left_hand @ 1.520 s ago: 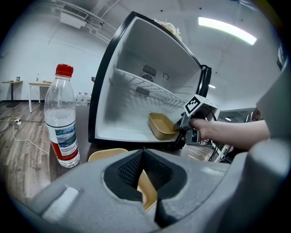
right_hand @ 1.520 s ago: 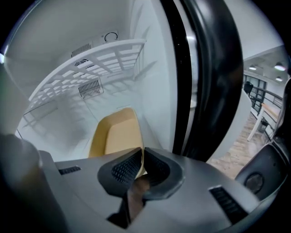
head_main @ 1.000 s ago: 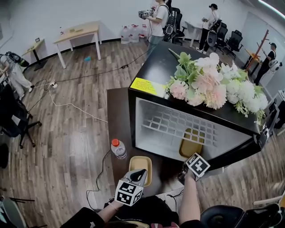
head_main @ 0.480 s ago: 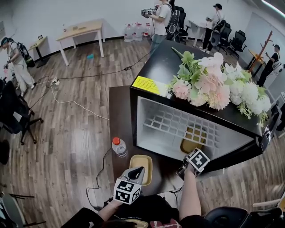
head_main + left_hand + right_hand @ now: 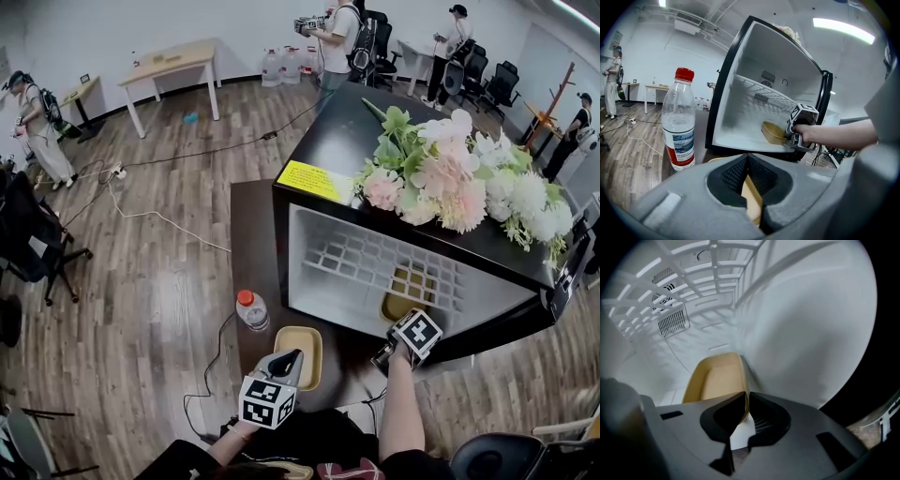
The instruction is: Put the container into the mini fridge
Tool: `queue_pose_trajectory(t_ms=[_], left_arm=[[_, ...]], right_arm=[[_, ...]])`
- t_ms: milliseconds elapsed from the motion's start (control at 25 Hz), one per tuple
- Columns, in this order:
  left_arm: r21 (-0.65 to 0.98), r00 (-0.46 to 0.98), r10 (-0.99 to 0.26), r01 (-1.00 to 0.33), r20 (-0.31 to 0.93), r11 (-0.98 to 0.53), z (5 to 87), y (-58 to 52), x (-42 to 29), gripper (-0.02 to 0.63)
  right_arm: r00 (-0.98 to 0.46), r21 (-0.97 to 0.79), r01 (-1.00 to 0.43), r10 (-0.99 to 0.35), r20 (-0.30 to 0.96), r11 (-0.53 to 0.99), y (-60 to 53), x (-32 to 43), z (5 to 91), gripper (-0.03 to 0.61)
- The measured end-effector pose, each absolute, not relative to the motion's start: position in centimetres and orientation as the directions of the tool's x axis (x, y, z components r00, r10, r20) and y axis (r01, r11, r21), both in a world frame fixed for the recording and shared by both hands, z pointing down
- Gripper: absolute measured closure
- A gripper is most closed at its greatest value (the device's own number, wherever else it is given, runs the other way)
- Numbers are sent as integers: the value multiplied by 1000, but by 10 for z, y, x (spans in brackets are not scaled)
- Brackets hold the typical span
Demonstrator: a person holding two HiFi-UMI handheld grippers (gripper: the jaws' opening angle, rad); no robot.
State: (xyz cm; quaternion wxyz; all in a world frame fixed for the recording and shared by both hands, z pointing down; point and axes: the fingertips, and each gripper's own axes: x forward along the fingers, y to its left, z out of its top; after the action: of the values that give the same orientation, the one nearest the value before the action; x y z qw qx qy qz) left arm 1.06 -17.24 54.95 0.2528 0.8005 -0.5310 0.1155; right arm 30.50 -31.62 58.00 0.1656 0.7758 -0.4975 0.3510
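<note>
The black mini fridge (image 5: pixel 314 141) stands open on a dark table (image 5: pixel 248 244). A tan container (image 5: pixel 409 286) lies on the fridge floor at the right, under the wire shelf. My right gripper (image 5: pixel 403 321) reaches in at the fridge mouth. In the right gripper view its jaws (image 5: pixel 746 411) hold that container's (image 5: pixel 717 380) near rim between the pads and are starting to open. A second tan container (image 5: pixel 305 339) rests on the table before the fridge. My left gripper (image 5: pixel 292 360) is shut on its rim (image 5: pixel 752 204).
A red-capped water bottle (image 5: pixel 250 310) stands on the table, left of the second container. Artificial flowers (image 5: pixel 450 178) lie on the fridge top. The fridge door (image 5: pixel 564 272) hangs open at the right. Several people, desks and office chairs are farther back. Cables run across the wooden floor (image 5: pixel 159 222).
My right gripper has edged slightly toward the fridge opening. My left gripper and the container on the table have stayed in place.
</note>
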Motion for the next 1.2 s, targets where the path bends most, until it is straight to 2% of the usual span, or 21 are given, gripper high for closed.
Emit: queue_pose_trajectory(t_ms=[160,640,880,1200], left_arm=[[289,404,-797,-910,449,-298,550,-172,11,606],[285,420,-801,-903,427,-321,543,-165,12,606],[284,434,-797,-897,420,-338,542,-160,8,606],[260,461,-780,-886,424,-383,542,-155,2,606]], right_arm=[[250,-97,-895,-668,701,-436,-318,304,579,527],[113,-258,-902,-768,631,-345,-311,284,559,346],[52,-308,-909,-809,585,-282,-290,269,544,313],[44,-324,-907,-826,563,-269,-239,261,540,310]])
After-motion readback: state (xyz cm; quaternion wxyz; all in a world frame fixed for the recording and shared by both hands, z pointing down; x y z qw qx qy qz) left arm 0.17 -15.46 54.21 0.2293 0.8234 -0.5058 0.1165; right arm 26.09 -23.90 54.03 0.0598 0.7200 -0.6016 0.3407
